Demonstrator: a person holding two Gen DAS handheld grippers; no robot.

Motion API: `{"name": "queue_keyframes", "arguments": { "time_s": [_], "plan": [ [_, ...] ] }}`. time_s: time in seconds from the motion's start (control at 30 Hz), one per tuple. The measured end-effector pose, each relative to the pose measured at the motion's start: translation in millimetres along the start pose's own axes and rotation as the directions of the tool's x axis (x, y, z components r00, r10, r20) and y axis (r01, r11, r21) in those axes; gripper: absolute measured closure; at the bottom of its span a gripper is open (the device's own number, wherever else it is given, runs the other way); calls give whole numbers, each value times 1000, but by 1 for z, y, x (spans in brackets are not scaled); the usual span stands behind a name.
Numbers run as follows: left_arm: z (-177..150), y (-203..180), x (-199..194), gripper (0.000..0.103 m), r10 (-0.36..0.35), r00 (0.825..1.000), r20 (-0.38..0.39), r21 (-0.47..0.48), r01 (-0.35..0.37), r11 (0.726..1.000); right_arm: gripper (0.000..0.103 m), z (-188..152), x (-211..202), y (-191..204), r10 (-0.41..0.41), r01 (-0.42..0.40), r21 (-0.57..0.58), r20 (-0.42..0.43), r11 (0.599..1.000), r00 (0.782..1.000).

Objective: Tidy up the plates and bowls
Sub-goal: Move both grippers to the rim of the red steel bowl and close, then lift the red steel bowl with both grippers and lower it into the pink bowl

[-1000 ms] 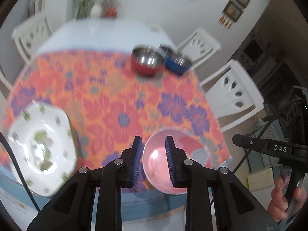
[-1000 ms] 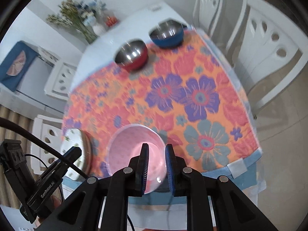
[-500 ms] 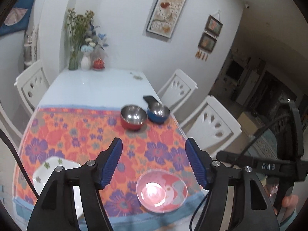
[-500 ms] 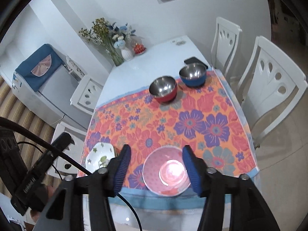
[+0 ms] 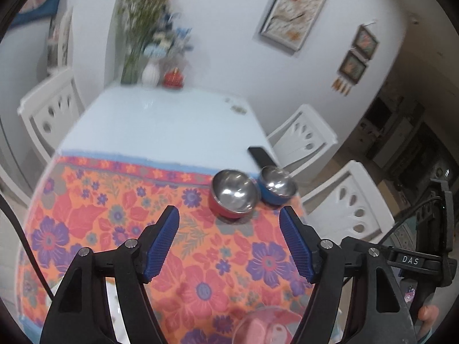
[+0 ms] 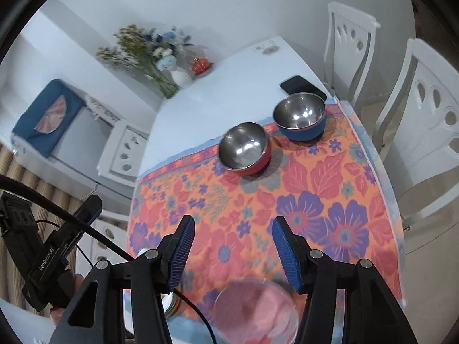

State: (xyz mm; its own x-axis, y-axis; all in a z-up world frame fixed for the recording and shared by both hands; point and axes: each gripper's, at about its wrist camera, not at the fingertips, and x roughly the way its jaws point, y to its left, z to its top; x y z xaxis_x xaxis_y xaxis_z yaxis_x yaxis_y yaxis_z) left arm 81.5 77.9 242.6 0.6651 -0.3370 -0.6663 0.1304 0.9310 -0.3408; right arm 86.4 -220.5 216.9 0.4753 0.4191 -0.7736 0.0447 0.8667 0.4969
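Observation:
A red steel bowl [image 5: 233, 197] and a blue steel bowl [image 5: 276, 188] stand side by side at the far right of the floral tablecloth [image 5: 120, 223]; both also show in the right wrist view, the red bowl [image 6: 244, 149] and the blue bowl [image 6: 300, 116]. A pink plate [image 5: 265, 326] lies at the near edge, also in the right wrist view [image 6: 255, 309]. A white plate [image 6: 169, 301] peeks out behind the right gripper's left finger. My left gripper [image 5: 229, 242] is open and empty above the cloth. My right gripper [image 6: 232, 252] is open and empty above the pink plate.
A black phone [image 6: 302, 86] lies behind the blue bowl. A vase of flowers [image 5: 150, 73] and a red ornament [image 5: 173, 78] stand at the table's far end. White chairs [image 6: 424, 120] line the right side and one [image 5: 50, 111] stands at the left.
Both grippers opened from shut a second ago and have moved forward over the table toward the bowls. The pink plate has slid to the bottom of both views.

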Motion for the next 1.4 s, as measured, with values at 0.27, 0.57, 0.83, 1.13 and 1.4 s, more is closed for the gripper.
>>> {"name": "queue_keyframes", "arguments": {
  "time_s": [0.27,0.57,0.83,1.13,1.4],
  "plan": [
    [12,38,130,39,-42,989,-141,-185,15,983,49,55,109,-34,-32,36,34,-112,999,993],
    [8,43,246,65,-82,957,-278,-226,18,974,51,93,204,-61,-24,37,69,-177,997,984],
    [3,47,280,88,-74,945,-319,-224,1,975,73,100,242,-66,-10,21,48,-218,999,976],
    [8,40,265,88,-76,953,-294,-195,18,981,75,97,232,-50,-56,51,-29,-205,998,977],
    [24,27,191,88,-75,977,-198,-179,40,983,75,97,165,-2,-69,56,-115,-110,992,992]
  ]
}}
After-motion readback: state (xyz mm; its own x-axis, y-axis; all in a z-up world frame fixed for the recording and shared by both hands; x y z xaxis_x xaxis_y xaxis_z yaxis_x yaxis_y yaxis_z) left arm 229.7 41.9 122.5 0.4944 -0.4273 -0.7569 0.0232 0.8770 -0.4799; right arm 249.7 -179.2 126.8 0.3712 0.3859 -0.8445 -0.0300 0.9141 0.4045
